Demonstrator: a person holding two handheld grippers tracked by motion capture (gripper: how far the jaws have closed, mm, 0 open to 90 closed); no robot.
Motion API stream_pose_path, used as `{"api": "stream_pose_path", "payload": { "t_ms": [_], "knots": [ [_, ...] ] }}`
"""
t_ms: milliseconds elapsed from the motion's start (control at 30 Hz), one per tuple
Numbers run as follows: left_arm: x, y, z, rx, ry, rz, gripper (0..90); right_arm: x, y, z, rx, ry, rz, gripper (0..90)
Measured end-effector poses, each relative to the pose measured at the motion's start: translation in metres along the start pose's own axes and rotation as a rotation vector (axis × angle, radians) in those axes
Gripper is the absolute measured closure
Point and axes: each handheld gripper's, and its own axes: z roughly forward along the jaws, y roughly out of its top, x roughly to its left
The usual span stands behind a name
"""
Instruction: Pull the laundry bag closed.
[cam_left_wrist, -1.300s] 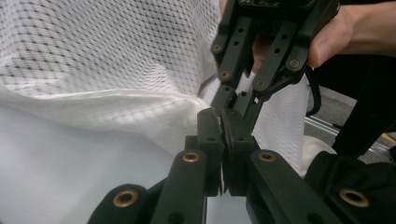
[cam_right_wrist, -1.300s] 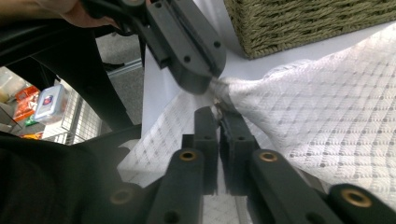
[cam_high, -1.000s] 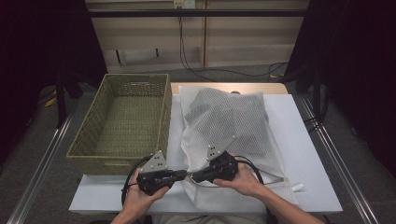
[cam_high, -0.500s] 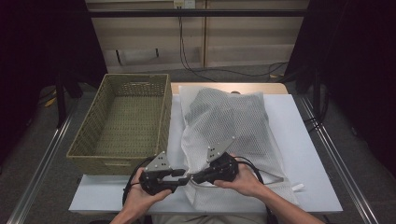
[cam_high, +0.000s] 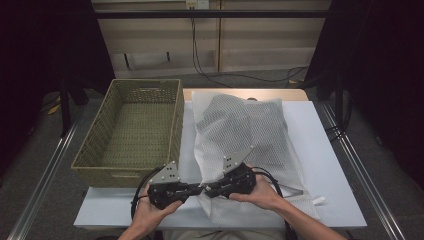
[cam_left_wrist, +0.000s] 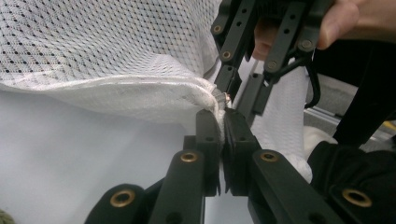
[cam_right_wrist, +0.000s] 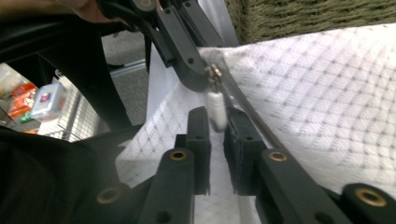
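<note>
- Near edge of the table (cam_high: 330, 150): left gripper (cam_high: 196, 190) has its jaws clamped on the corner of the mesh bag (cam_high: 245, 130), by the zip end.
- Right gripper (cam_high: 209, 190), tip to tip with it, has jaws slightly apart, just opening, the white zip pull (cam_right_wrist: 215, 108) between them.
- The bag stretches far-right over the table.
- Far left stands a wicker basket (cam_high: 95, 145).

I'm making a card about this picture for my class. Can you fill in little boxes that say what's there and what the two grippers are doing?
Bag: white mesh laundry bag lying on the white table
Basket: woven basket left of the bag, nothing in it
Left gripper: shut on the bag's edge by the zipper end
Right gripper: jaws just opening, white zipper pull hangs between them, not pinched
Zipper: looks closed
</note>
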Motion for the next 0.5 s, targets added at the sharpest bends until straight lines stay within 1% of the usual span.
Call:
{"api": "stream_pose_path", "payload": {
  "t_ms": [33,67,100,133,167,267,300,333,400,433,500],
  "knots": [
    [-0.0004,0.0005,-0.0003,0.003,0.008,0.008,86.4,0.0006,0.0004,0.0005,0.002,-0.003,-0.002,84.0],
    [-0.0012,0.0004,-0.0003,-0.001,0.011,0.003,86.4,0.0007,0.0006,0.0009,0.004,-0.006,-0.007,84.7],
    [-0.0007,0.0001,-0.0005,0.008,0.016,0.015,86.4,0.0007,0.0007,0.0008,0.002,-0.004,-0.005,85.1],
    [-0.0014,-0.0001,-0.0004,0.026,0.031,0.025,86.4,0.0007,0.0006,0.0005,0.006,-0.002,-0.01,85.3],
    [-0.0016,-0.001,0.0006,0.031,0.032,0.034,86.5,0.001,0.0006,0.0001,0.008,-0.005,-0.014,85.3],
    [-0.0021,-0.0018,0.002,0.048,0.04,0.043,86.5,0.0005,-0.0001,-0.0017,0.008,-0.002,-0.014,85.1],
    [-0.0026,-0.0016,0.0022,0.055,0.047,0.052,86.5,0.0004,-0.0001,-0.002,0.009,-0.004,-0.014,84.8],
    [-0.0036,-0.0019,0.0035,0.049,0.042,0.049,86.5,0.0005,0.0,-0.0018,0.009,-0.002,-0.011,84.5],
    [-0.0051,-0.0024,0.0051,0.065,0.042,0.072,86.5,0.0007,0.0003,-0.0014,0.01,0.002,-0.011,84.1],
    [-0.0062,-0.0024,0.0059,0.069,0.045,0.075,86.5,0.0006,0.0004,-0.001,0.01,-0.002,-0.016,83.9],
    [-0.0061,-0.0021,0.0062,0.077,0.039,0.08,86.5,0.0005,-0.0001,-0.0005,0.018,0.007,-0.017,84.4]
  ]
}}
